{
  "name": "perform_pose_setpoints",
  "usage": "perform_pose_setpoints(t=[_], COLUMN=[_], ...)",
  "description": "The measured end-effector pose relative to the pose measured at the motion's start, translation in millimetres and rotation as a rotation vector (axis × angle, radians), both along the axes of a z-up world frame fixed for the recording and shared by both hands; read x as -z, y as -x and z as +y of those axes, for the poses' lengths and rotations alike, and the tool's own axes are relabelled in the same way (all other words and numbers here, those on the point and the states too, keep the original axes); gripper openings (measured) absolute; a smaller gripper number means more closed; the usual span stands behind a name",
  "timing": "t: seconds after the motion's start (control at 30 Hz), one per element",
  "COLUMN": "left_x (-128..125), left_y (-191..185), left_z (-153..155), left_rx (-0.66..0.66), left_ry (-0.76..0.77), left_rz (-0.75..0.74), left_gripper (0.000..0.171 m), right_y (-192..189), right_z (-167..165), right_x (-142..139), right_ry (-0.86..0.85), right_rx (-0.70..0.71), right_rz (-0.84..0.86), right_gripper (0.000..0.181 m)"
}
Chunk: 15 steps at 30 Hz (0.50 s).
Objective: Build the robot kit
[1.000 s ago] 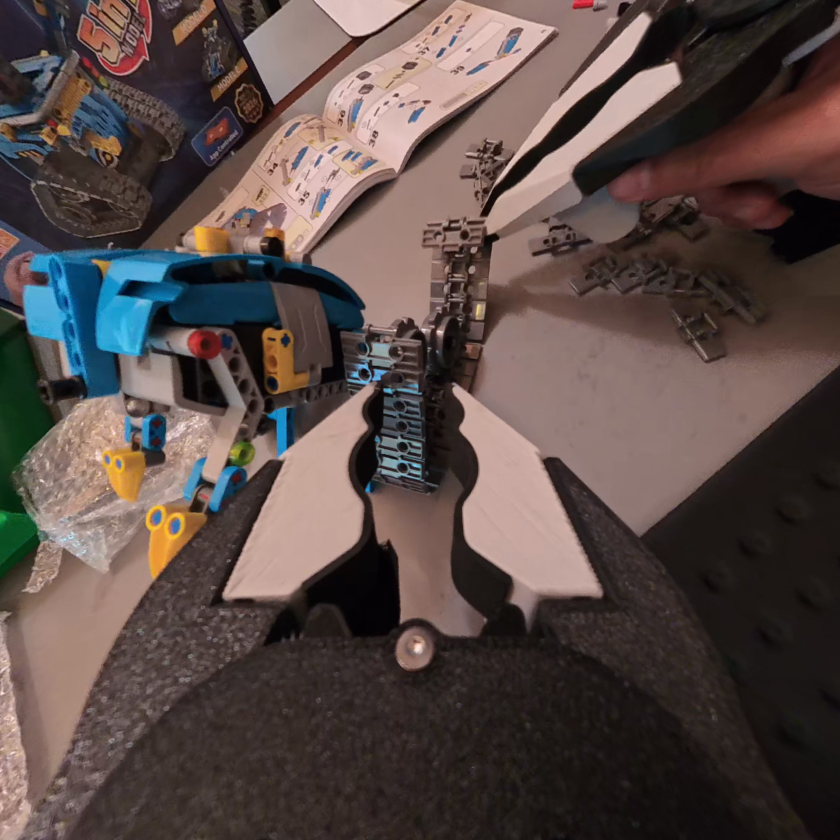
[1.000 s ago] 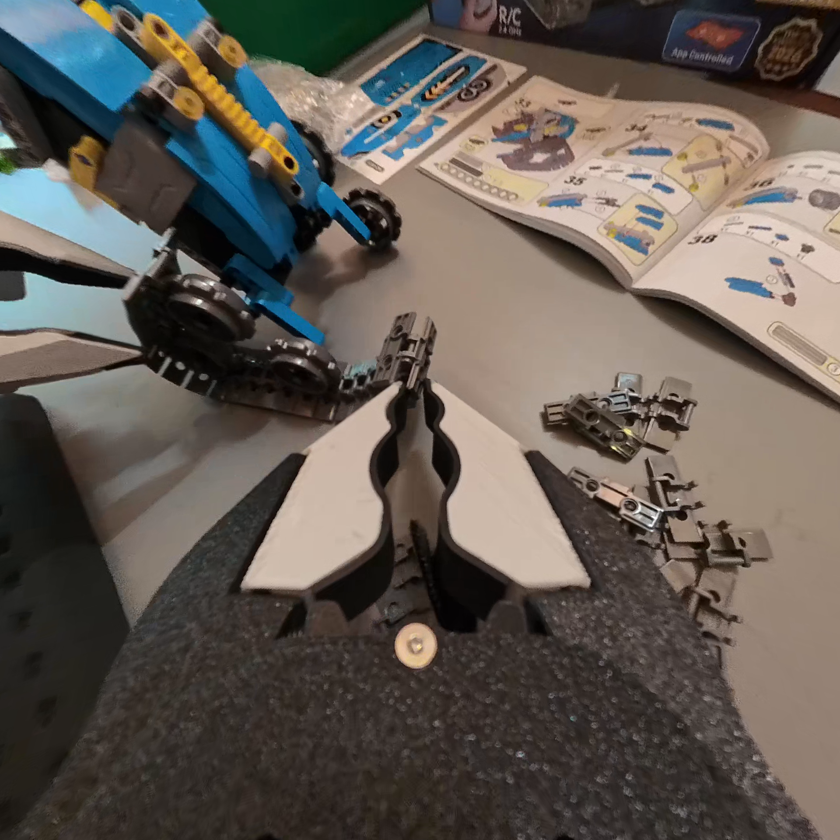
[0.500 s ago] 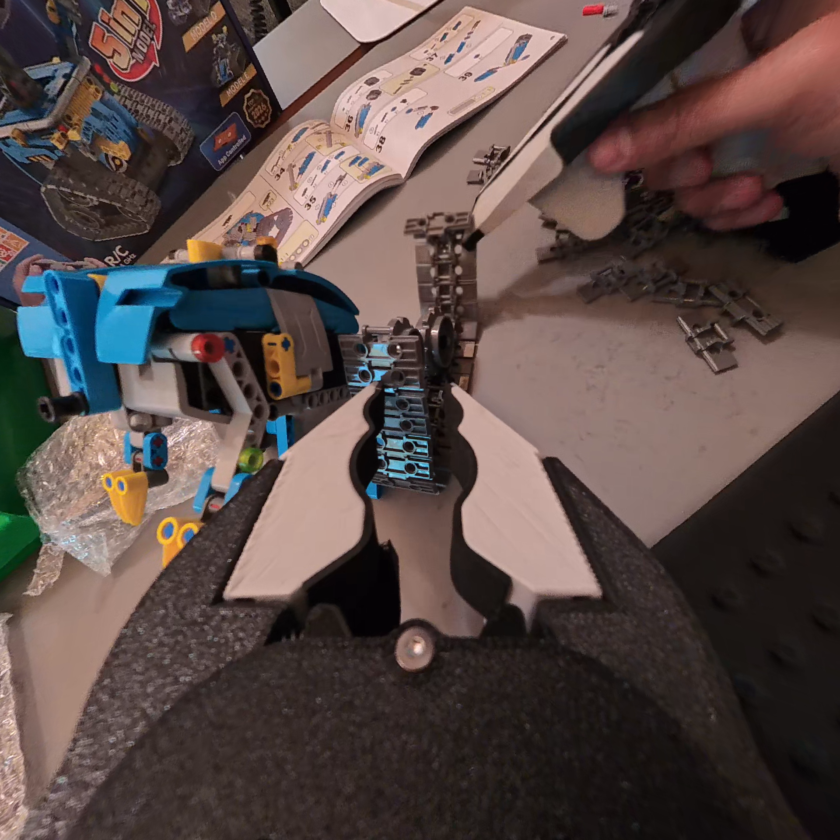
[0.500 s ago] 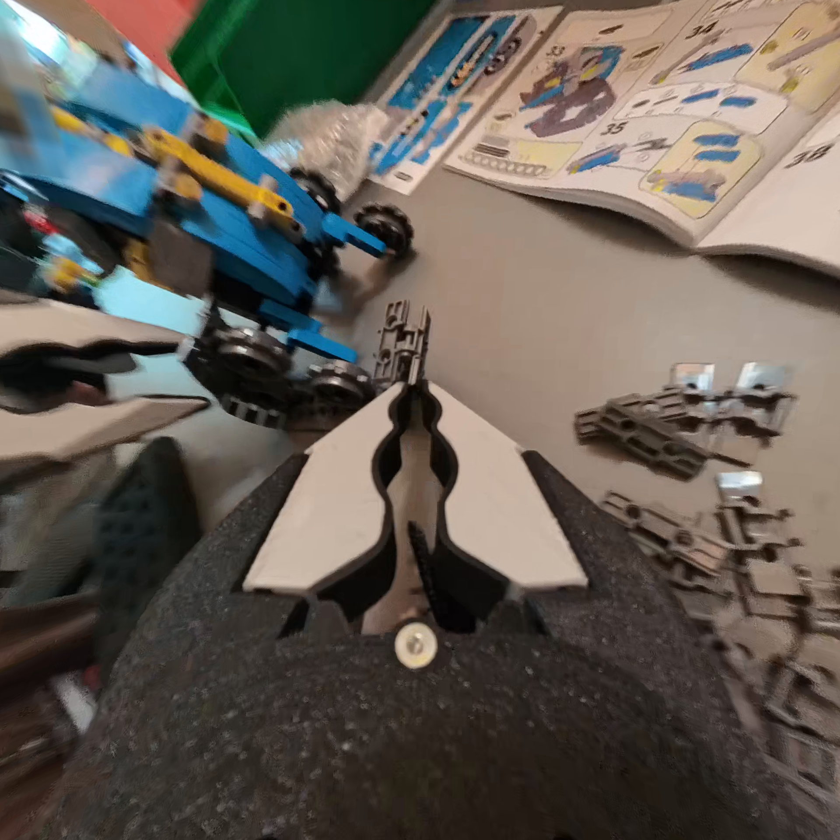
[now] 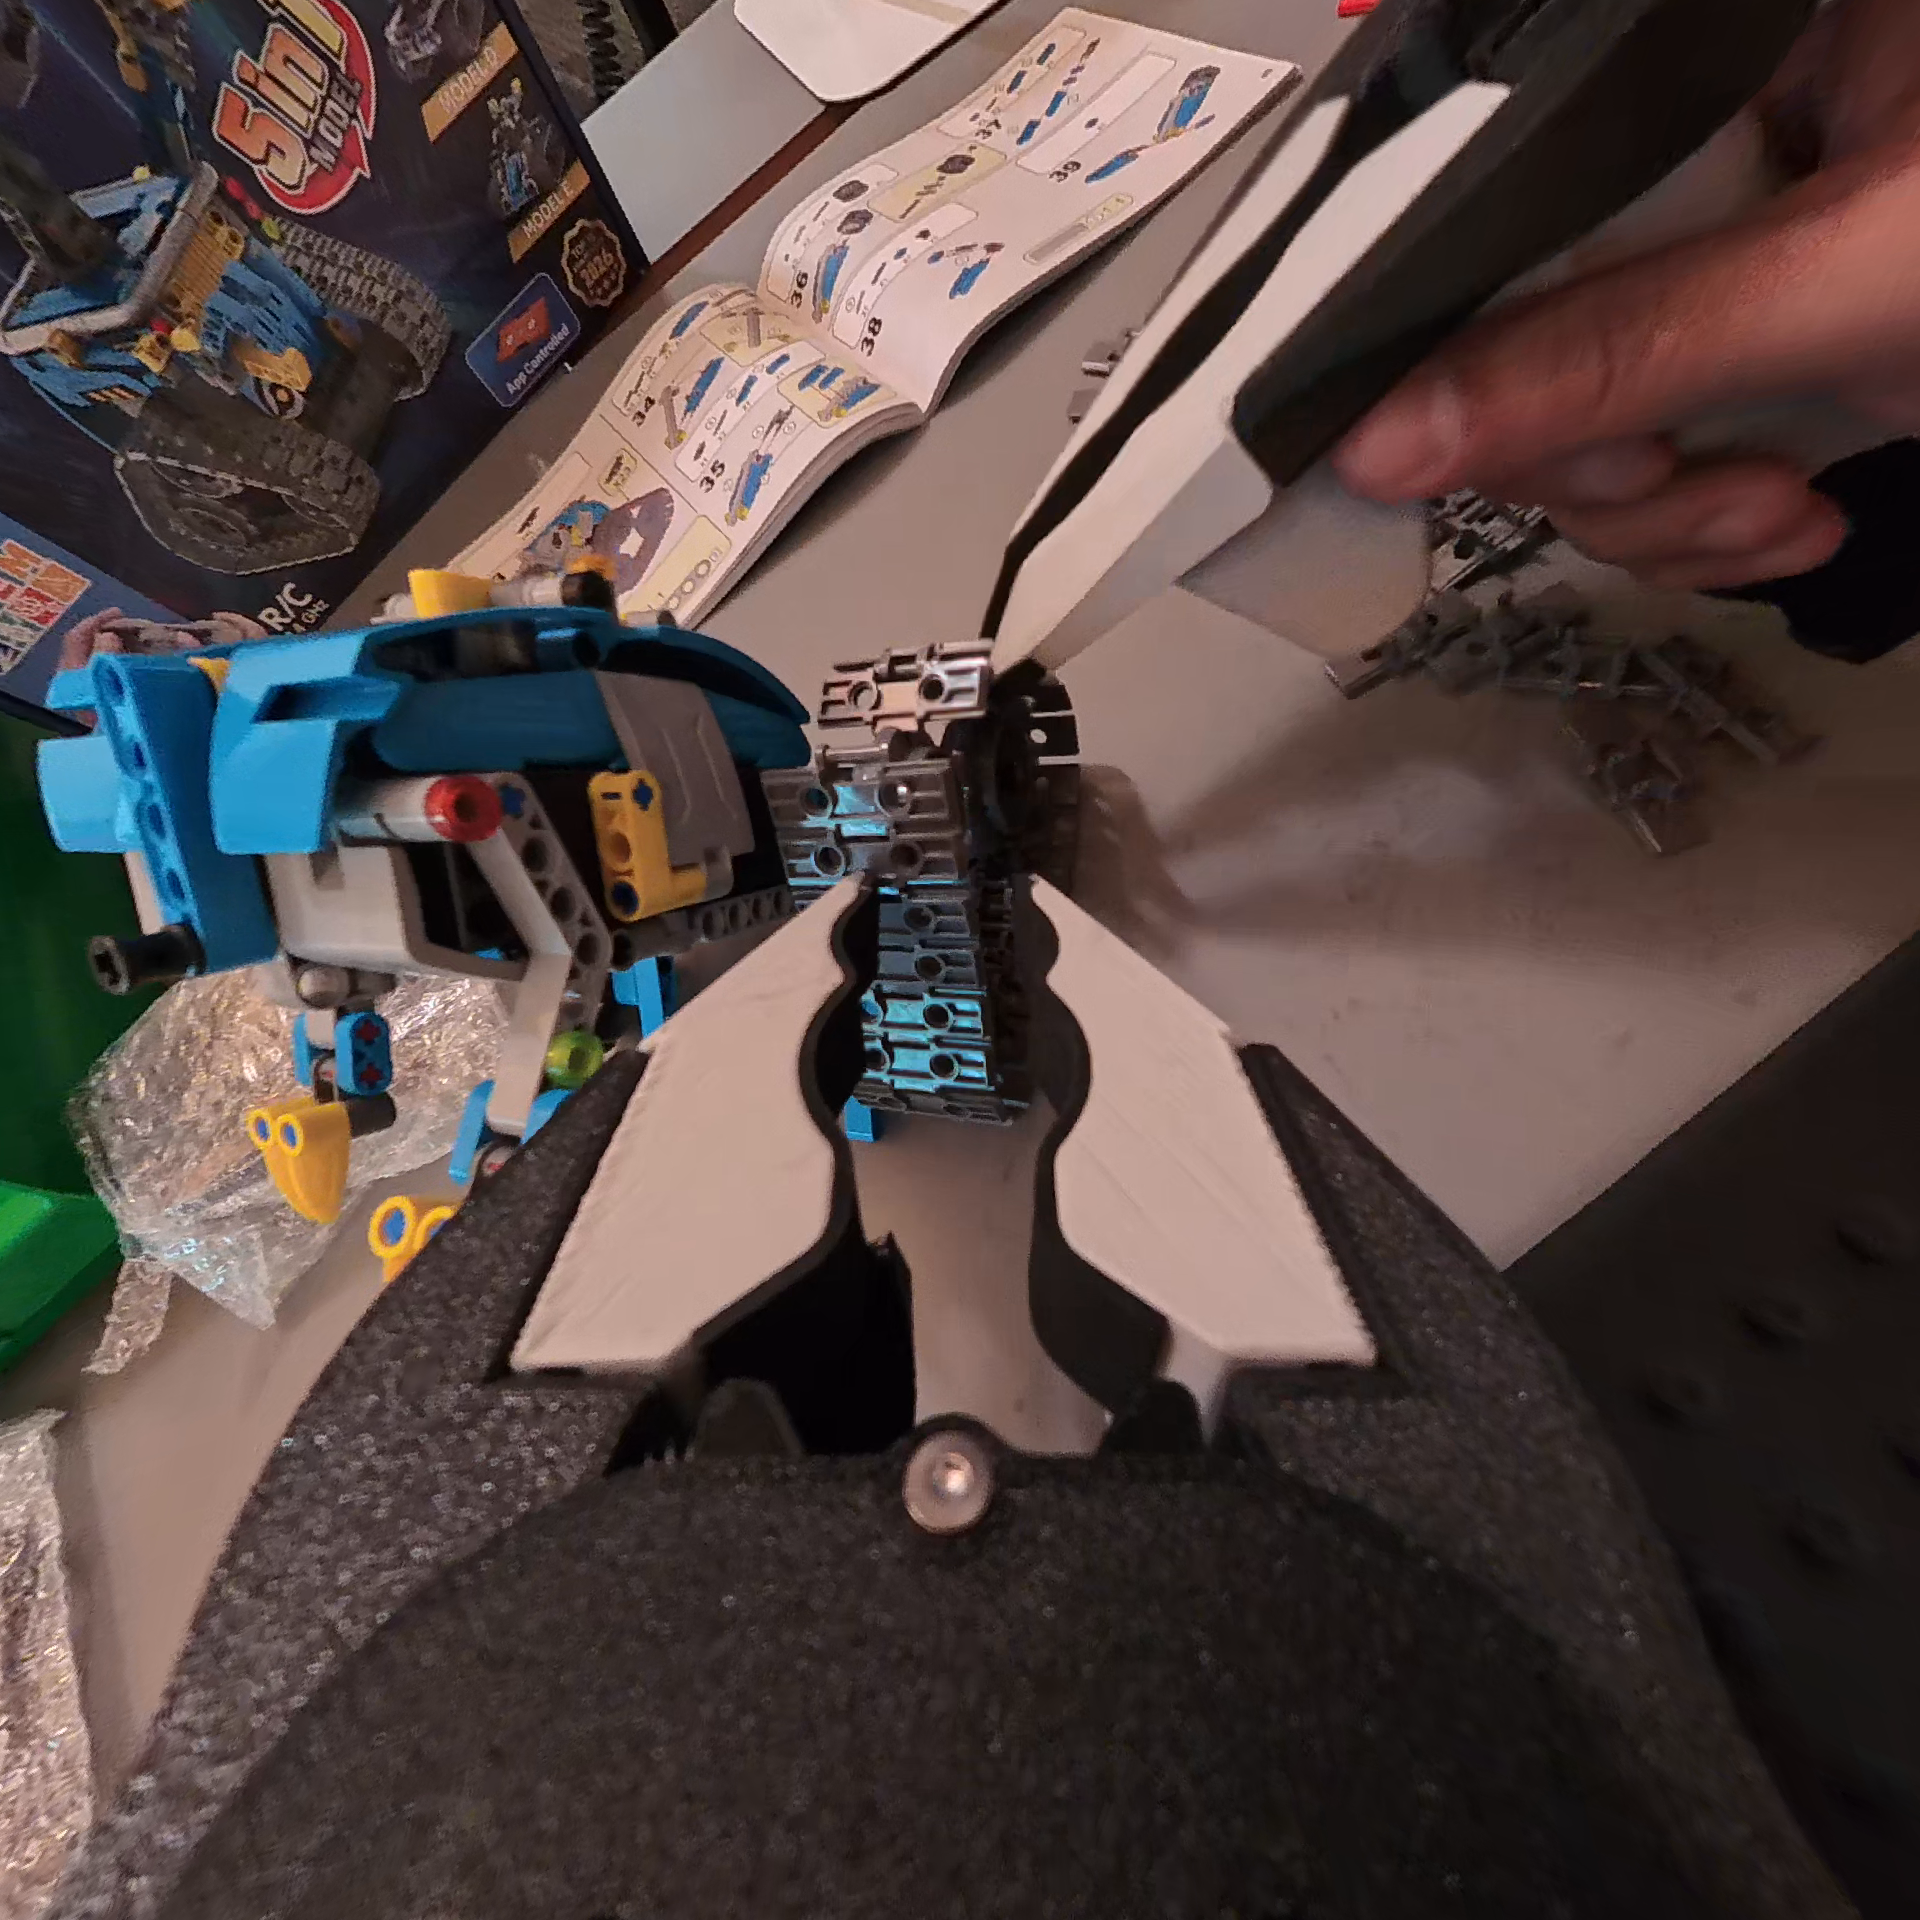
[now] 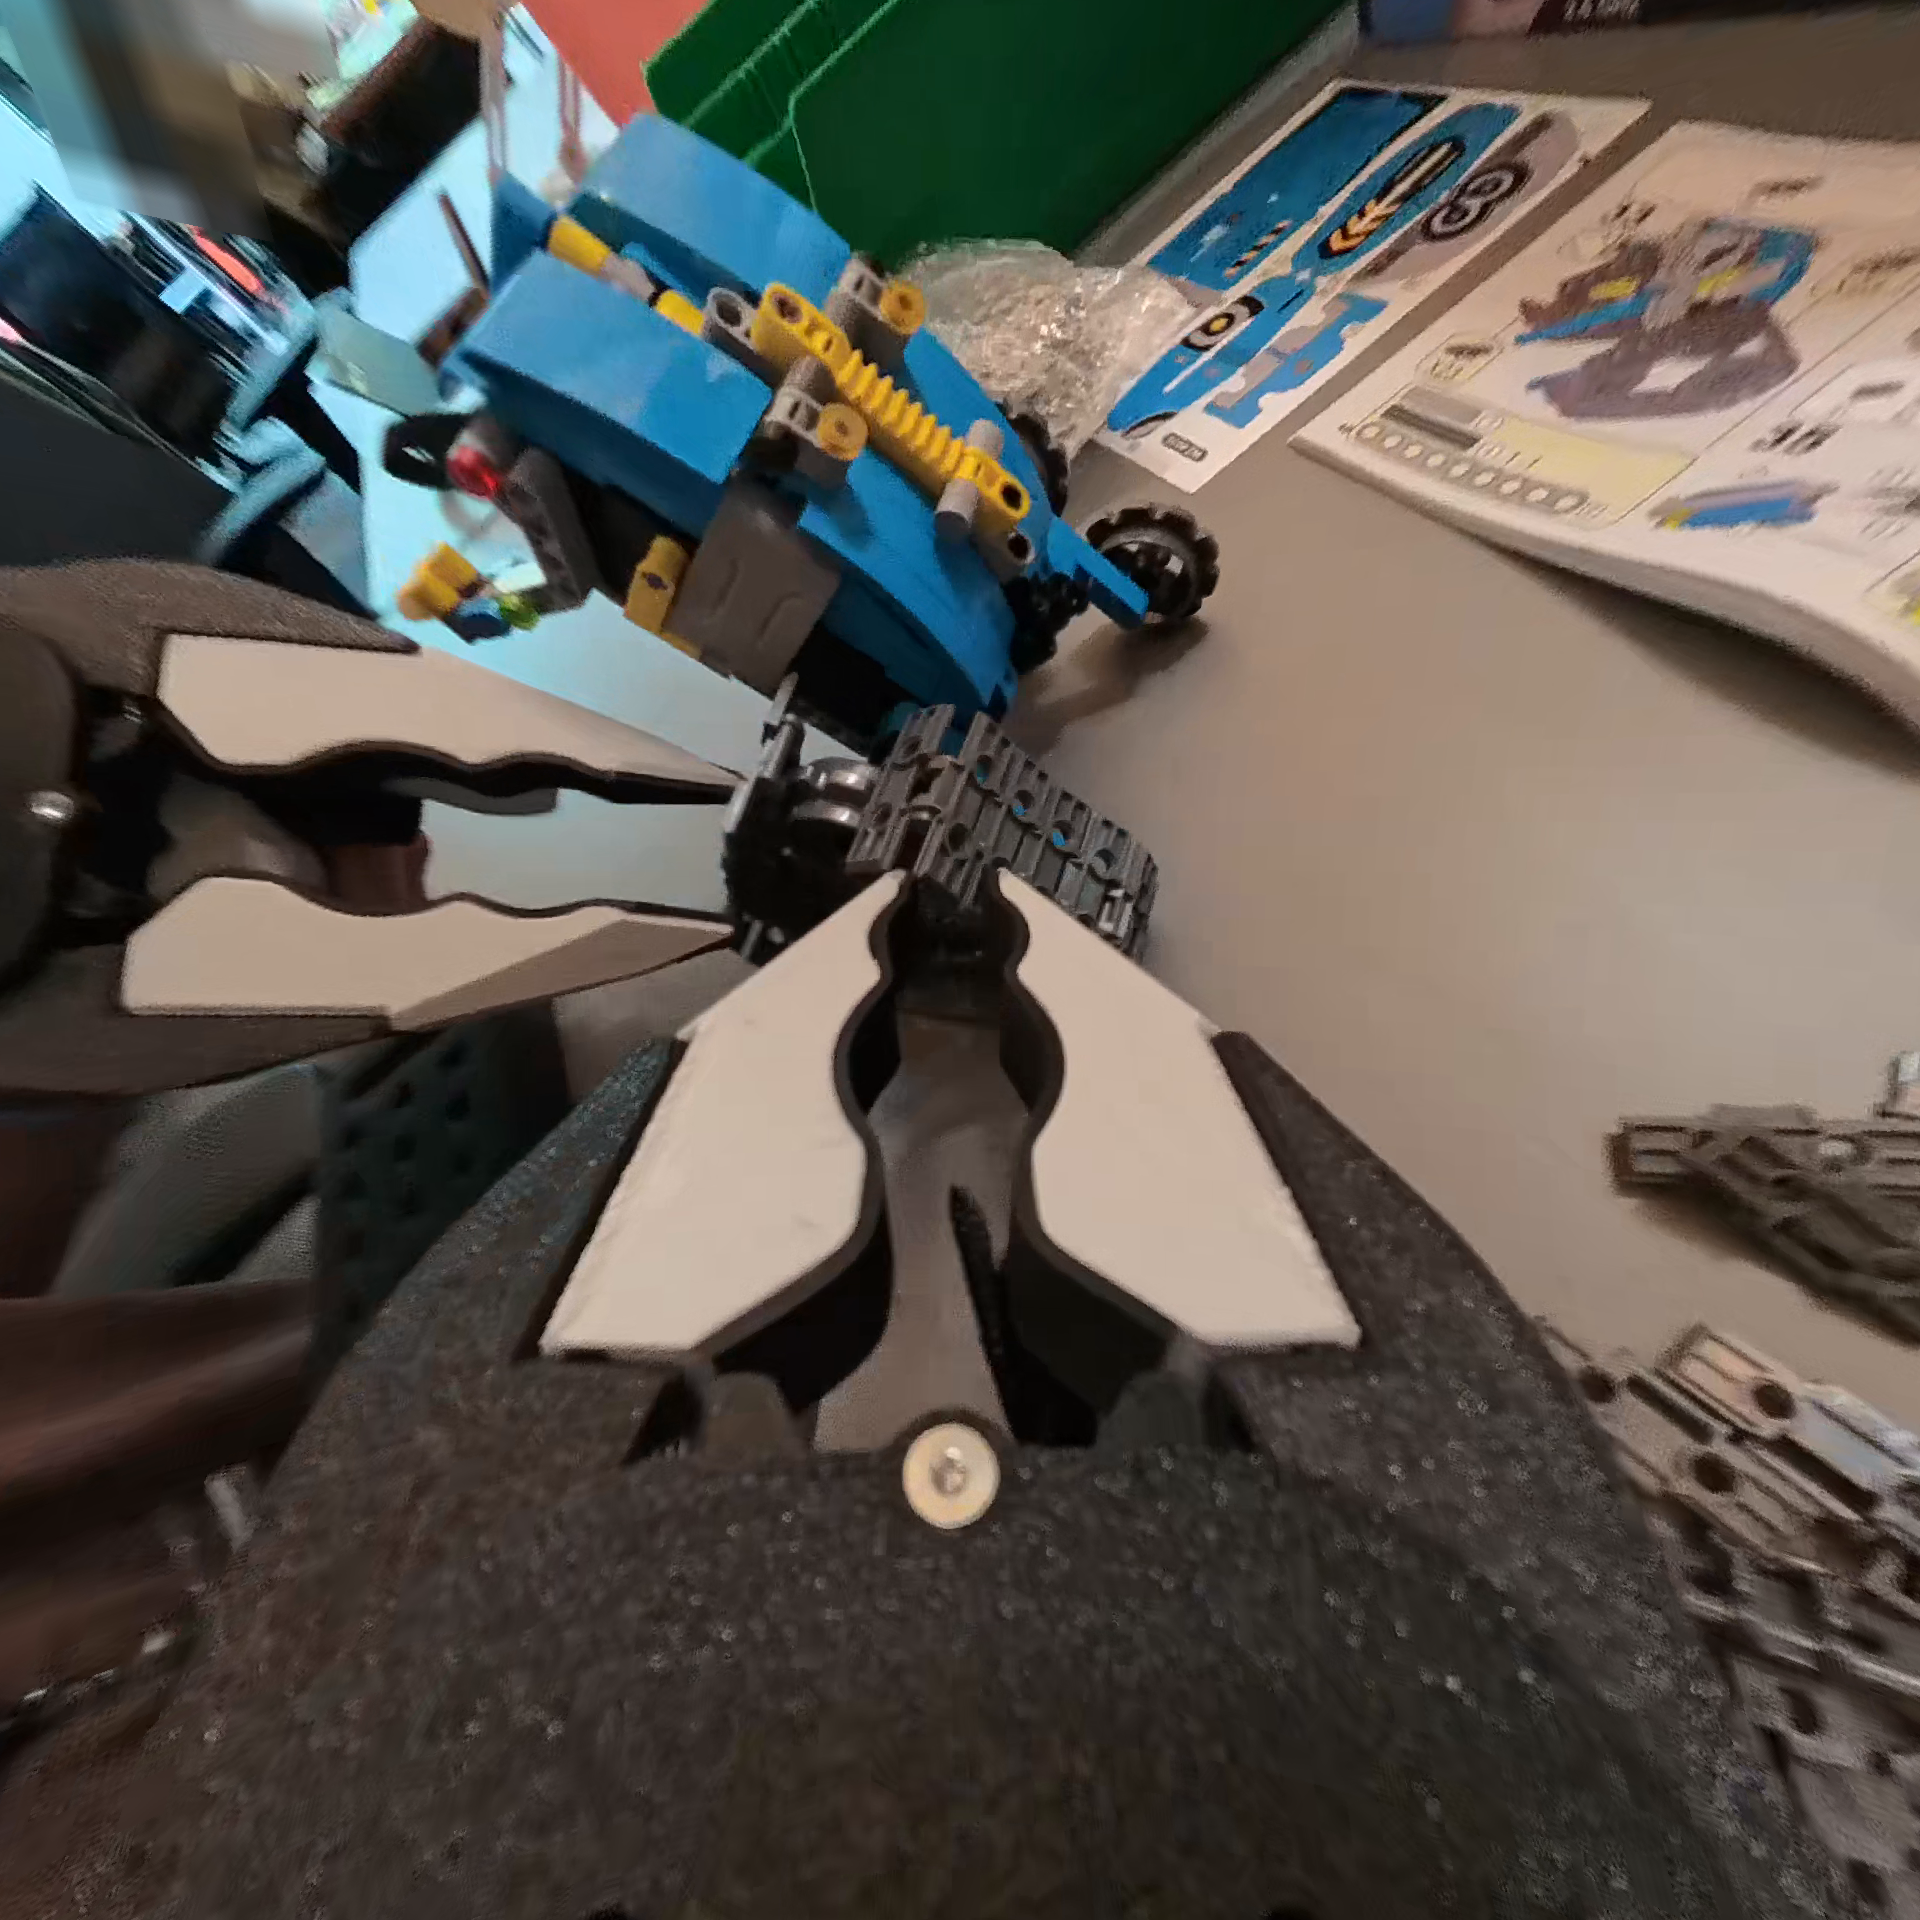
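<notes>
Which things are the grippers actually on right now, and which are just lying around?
Worked on: left gripper, right gripper, track chain, blue model.
Lying about: loose track links, instruction booklet, sticker sheet, box, bubble wrap.

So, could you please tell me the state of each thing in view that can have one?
Left tongs: closed on the toy's track.
Right tongs: closed on the track's free end.
Track: partly wrapped round a wheel.
Toy vehicle: half built, tilted.
Booklet: open.
Spare links: loose, heaped.

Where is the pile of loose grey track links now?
In the left wrist view the loose track links lie on the grey table, right of the blue model, under the hand.
</notes>
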<state>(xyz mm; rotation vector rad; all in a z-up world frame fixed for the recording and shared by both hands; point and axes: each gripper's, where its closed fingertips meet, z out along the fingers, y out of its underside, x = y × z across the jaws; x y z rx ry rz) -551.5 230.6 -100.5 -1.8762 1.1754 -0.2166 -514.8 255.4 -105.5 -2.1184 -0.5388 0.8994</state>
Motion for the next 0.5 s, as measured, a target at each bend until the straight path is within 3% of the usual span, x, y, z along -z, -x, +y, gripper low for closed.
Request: perform_pose_setpoints(t=[0.17,0.23,0.33,0.5], left_x=[2,3,2,3], left_y=[-2,-2,-2,2], left_z=[-1,-1,0,2], left_rx=[0.008,0.009,0.01,0.007], left_ry=[0.002,0.005,0.005,0.006], left_rz=[0.005,0.004,0.002,0.017], left_gripper=[0.025,0.025,0.025,0.024], right_y=[-1,-5,7,9], right_z=[5,14,14,13], right_x=[2,6,4,-4], right_ry=[-0.189,-0.304,-0.47,-0.69], right_rx=[-0.052,-0.053,-0.156,-0.207], right_rz=[-0.24,-0.401,-0.548,-0.723], right_gripper=[0.013,0.026,0.022,0.02])
